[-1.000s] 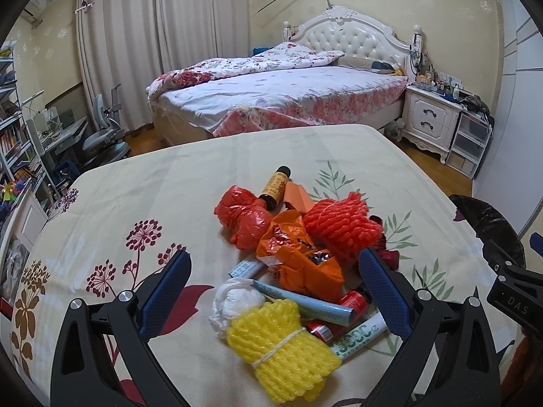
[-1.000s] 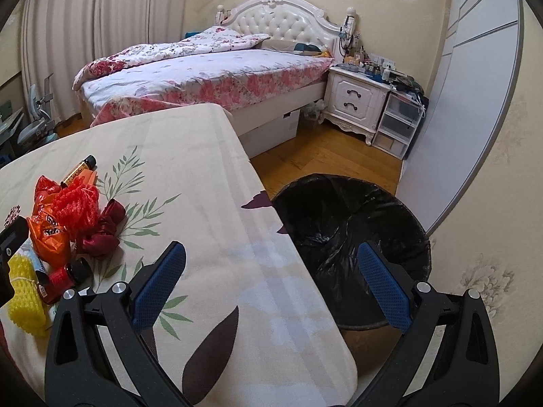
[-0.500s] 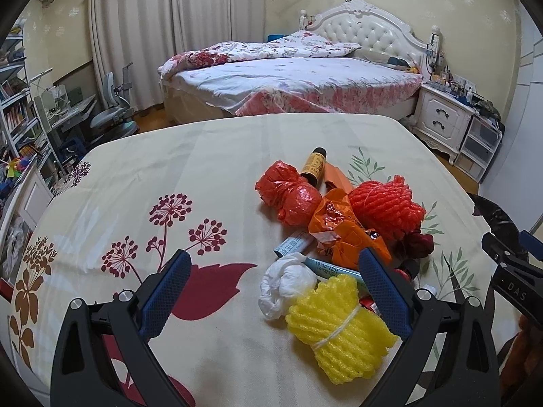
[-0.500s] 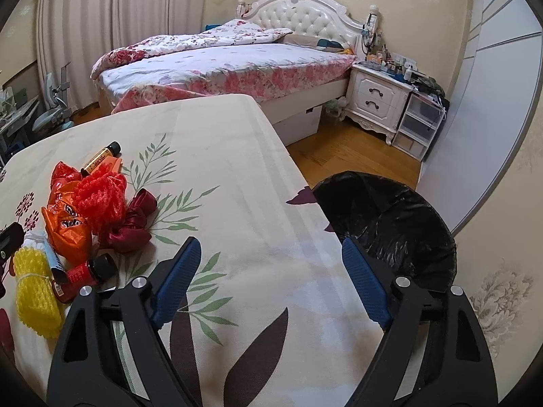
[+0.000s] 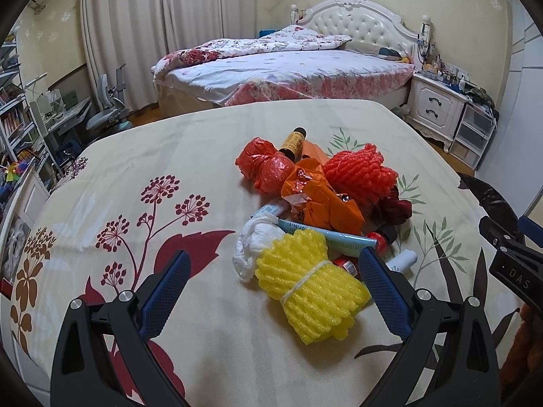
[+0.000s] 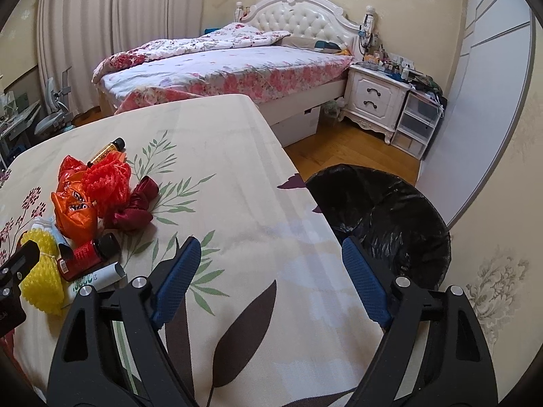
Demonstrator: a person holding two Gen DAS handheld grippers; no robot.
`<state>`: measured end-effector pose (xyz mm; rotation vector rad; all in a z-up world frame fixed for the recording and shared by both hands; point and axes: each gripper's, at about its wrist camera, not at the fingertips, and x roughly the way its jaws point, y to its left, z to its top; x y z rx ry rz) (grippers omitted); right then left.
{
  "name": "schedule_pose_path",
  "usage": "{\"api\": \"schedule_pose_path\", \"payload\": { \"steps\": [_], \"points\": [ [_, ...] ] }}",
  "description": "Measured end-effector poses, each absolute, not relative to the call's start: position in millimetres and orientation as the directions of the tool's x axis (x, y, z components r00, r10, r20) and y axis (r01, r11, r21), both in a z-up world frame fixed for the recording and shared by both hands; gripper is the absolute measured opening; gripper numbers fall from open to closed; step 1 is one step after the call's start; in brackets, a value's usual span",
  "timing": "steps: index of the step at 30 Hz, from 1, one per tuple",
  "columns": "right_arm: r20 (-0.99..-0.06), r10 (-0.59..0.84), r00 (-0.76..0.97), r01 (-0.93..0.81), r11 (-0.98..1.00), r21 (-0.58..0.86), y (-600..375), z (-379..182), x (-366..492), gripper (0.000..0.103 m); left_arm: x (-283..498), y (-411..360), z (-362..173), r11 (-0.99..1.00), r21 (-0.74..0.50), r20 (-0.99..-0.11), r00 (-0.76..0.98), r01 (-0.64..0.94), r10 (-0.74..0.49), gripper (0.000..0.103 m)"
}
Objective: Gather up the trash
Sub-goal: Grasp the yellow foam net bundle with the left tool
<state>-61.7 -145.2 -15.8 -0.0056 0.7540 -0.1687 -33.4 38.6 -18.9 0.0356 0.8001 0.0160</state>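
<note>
A pile of trash lies on the floral tablecloth (image 5: 142, 156): a yellow foam net (image 5: 310, 291), a white wad (image 5: 258, 244), an orange bag (image 5: 322, 200), a red foam net (image 5: 359, 169), red bags (image 5: 268, 166), tubes and small bottles. My left gripper (image 5: 275, 285) is open and empty, low over the table, with the yellow net's near end between its fingers. My right gripper (image 6: 271, 278) is open and empty above the table's right edge. The pile (image 6: 91, 200) lies to its left. A black-lined trash bin (image 6: 383, 217) stands on the floor to its right.
A bed (image 5: 288, 71) and a white nightstand (image 6: 373, 98) stand behind the table. A desk, chair and bookshelves (image 5: 20, 118) fill the left side. The wooden floor (image 6: 353, 149) shows beside the bin. The right gripper's body (image 5: 516, 264) is at the left view's right edge.
My left gripper has shifted left and drawn closer to the pile, so the yellow net now sits towards its right finger. My right gripper has swung left over the table and narrowed a little.
</note>
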Motion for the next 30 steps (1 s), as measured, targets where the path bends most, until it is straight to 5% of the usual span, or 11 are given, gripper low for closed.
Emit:
{"api": "schedule_pose_path", "payload": {
  "steps": [5,10,15,30],
  "points": [
    [-0.687,-0.148,0.711,0.153,0.987,-0.053,-148.0,-18.8,-68.0,0.083,-34.9,34.1,-28.5,0.999,0.042,-0.735,0.678,0.006,0.027,0.096],
    [-0.691,-0.140,0.709,0.147,0.988,-0.050,-144.9,-21.7,-69.2,0.083,-32.0,31.0,-39.5,0.999,0.021,-0.761,0.649,0.030,-0.004,0.067],
    [-0.695,-0.135,0.706,0.140,0.989,-0.049,-142.5,-23.3,-67.4,0.083,-35.4,32.2,-40.2,0.999,0.003,-0.761,0.648,0.045,-0.027,0.059],
    [-0.688,-0.113,0.717,0.106,0.993,-0.052,-127.0,-17.6,-59.2,0.083,-46.9,54.3,-15.7,0.999,0.002,-0.704,0.710,0.035,-0.023,0.054]
  ]
}}
